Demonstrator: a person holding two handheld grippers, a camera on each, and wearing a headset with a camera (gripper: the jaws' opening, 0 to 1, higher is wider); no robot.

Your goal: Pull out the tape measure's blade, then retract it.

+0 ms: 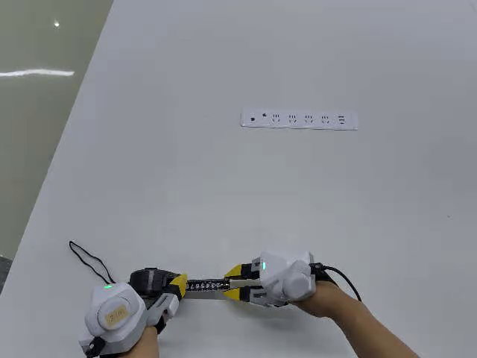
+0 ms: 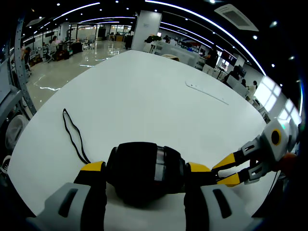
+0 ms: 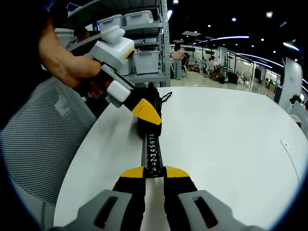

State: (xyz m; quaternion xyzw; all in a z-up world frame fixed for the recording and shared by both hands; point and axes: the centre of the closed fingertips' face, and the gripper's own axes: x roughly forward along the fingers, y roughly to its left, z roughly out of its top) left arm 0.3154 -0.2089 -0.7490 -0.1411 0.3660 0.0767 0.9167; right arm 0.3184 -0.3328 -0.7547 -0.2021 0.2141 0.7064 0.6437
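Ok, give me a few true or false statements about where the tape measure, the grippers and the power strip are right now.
1. The left gripper is shut on the black tape measure case. True.
2. The blade is fully wound in. False: a short numbered length spans from the case to the right gripper.
3. The right gripper pinches the blade's end. True.
4. The power strip lies between the grippers. False: it lies farther up the table, apart from both.
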